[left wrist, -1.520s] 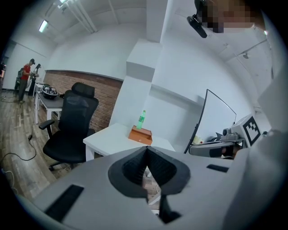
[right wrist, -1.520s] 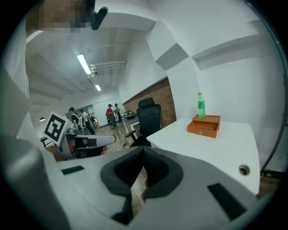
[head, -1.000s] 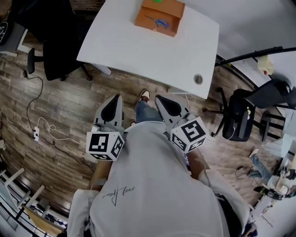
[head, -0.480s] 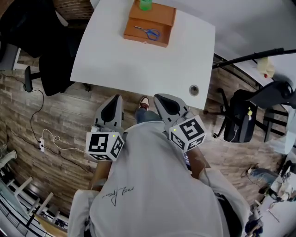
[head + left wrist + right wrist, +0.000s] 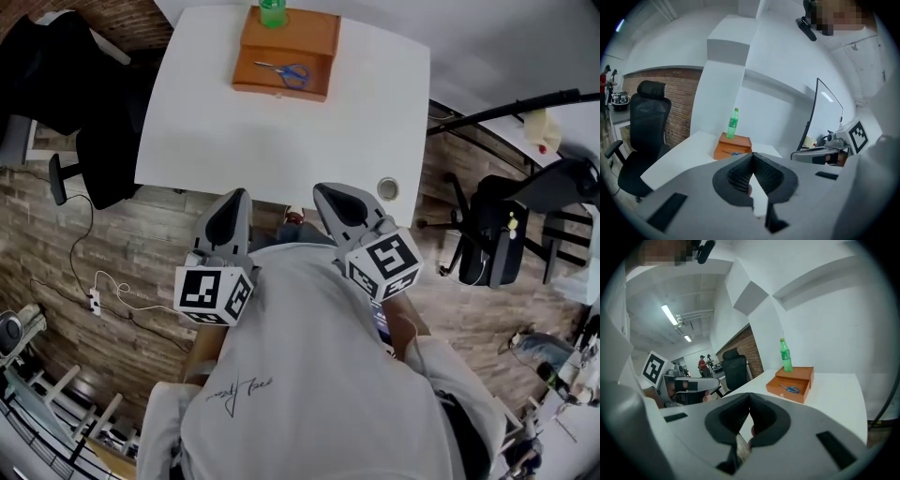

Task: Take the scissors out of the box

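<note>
Blue-handled scissors (image 5: 284, 71) lie in the open drawer of an orange box (image 5: 281, 54) at the far side of the white table (image 5: 216, 141). They also show in the right gripper view as scissors (image 5: 790, 389) in the box (image 5: 793, 380), and in the left gripper view as a small box (image 5: 732, 147). My left gripper (image 5: 229, 197) and right gripper (image 5: 328, 191) are held side by side at the table's near edge, far short of the box. Both are shut with nothing between the jaws, as the left gripper (image 5: 752, 157) and right gripper (image 5: 750, 398) views show.
A green bottle (image 5: 272, 11) stands on top of the box. A round cable hole (image 5: 387, 188) sits in the table's near right corner. Black office chairs stand left (image 5: 89, 112) and right (image 5: 487, 234) of the table. Cables and a power strip (image 5: 94, 300) lie on the wooden floor.
The table and box have slid down the head view, so both grippers have come up to the table's near edge. Both stay shut.
</note>
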Available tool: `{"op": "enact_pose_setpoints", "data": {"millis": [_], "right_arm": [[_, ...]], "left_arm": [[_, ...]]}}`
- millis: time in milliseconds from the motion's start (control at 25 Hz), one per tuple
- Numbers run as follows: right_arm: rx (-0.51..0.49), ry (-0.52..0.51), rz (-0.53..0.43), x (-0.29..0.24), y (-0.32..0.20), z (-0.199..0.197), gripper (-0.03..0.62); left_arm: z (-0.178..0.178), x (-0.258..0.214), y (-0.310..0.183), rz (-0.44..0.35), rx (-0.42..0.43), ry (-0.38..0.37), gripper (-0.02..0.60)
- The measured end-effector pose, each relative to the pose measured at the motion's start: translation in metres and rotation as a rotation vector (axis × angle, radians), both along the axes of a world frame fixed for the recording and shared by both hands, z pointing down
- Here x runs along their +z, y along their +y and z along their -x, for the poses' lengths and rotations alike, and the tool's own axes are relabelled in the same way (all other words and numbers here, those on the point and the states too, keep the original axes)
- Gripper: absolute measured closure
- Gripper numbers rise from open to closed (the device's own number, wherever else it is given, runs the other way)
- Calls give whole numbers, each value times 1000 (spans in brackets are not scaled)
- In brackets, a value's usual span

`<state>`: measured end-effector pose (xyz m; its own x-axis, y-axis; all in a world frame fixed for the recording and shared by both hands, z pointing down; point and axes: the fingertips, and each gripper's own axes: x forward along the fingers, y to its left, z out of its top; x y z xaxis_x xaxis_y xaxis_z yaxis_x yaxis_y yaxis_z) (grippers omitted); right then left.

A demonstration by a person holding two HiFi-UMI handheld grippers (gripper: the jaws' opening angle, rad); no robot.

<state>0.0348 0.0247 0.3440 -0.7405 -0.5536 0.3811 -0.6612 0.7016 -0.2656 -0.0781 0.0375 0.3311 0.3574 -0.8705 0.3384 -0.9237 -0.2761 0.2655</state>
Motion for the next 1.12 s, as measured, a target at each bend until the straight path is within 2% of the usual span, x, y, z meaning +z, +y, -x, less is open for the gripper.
{"op": "enact_pose_setpoints", "data": {"millis": [480, 1120], "right_arm": [[64, 24, 0, 7, -36, -37, 583], [80, 102, 16, 10, -94, -27, 583]], "left_arm": [[-16, 10, -18, 45, 44, -25, 574], [-11, 10, -82, 38, 97, 15, 574]]}}
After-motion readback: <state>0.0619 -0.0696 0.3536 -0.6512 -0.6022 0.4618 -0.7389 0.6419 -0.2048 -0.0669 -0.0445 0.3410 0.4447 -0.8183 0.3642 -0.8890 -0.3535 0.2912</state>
